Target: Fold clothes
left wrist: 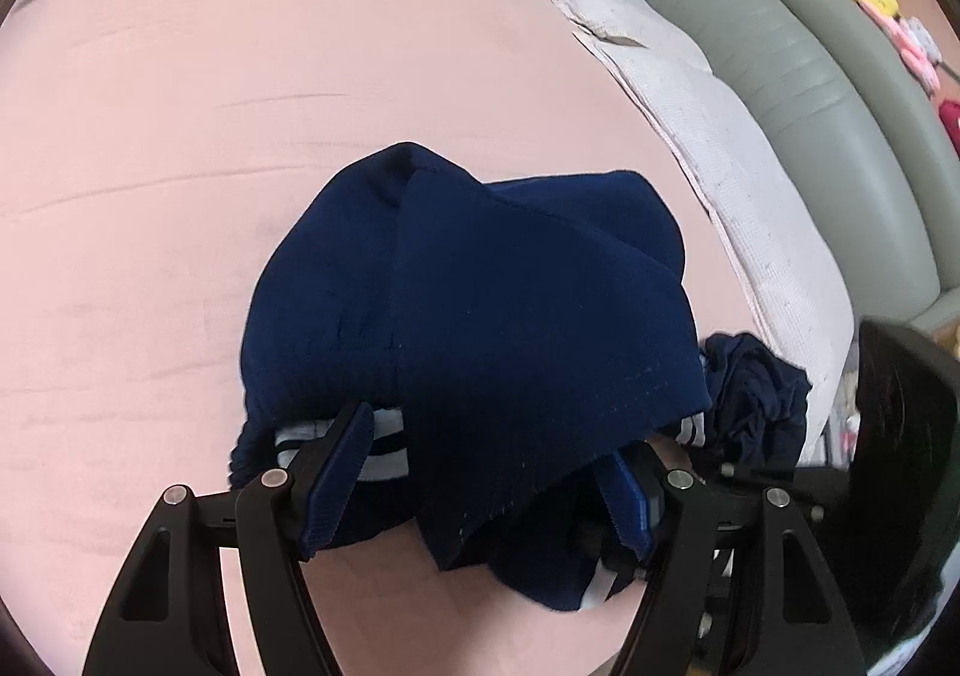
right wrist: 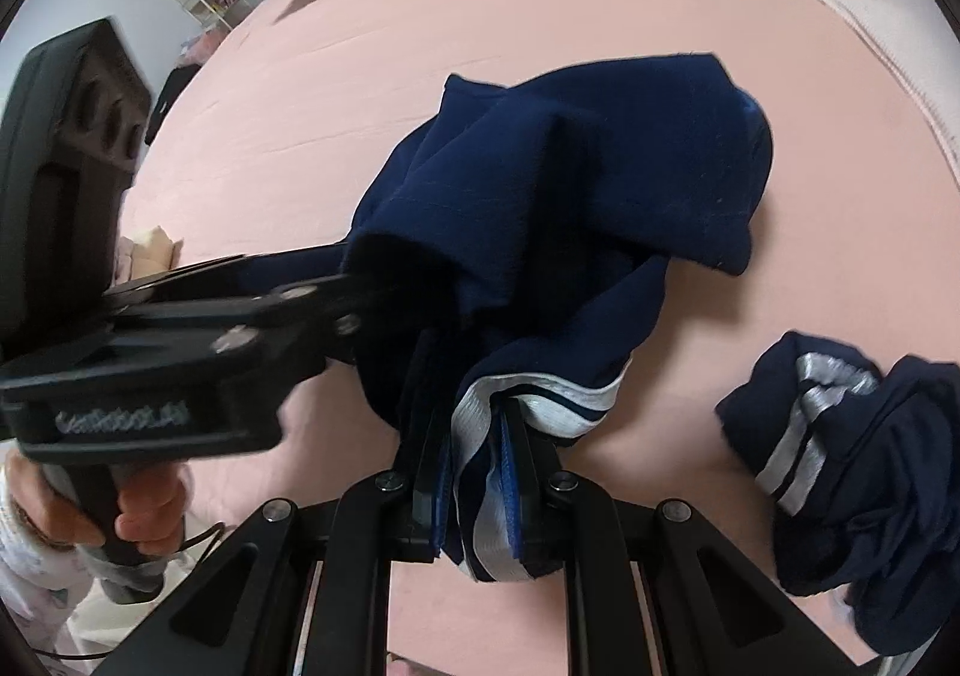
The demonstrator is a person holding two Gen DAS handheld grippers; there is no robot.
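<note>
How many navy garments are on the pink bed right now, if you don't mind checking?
2. One navy garment is lifted mid-bed, pinched at its white-striped band by the right gripper. A second, crumpled navy garment lies to its right on the pink bed. More may be hidden.

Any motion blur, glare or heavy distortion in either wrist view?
Left wrist view: sharp, soft even light, no glare; fisheye bows the pink bed sheet. Right wrist view: the left gripper is motion-blurred; the navy garment is slightly soft; black vignette in the corners.
</note>
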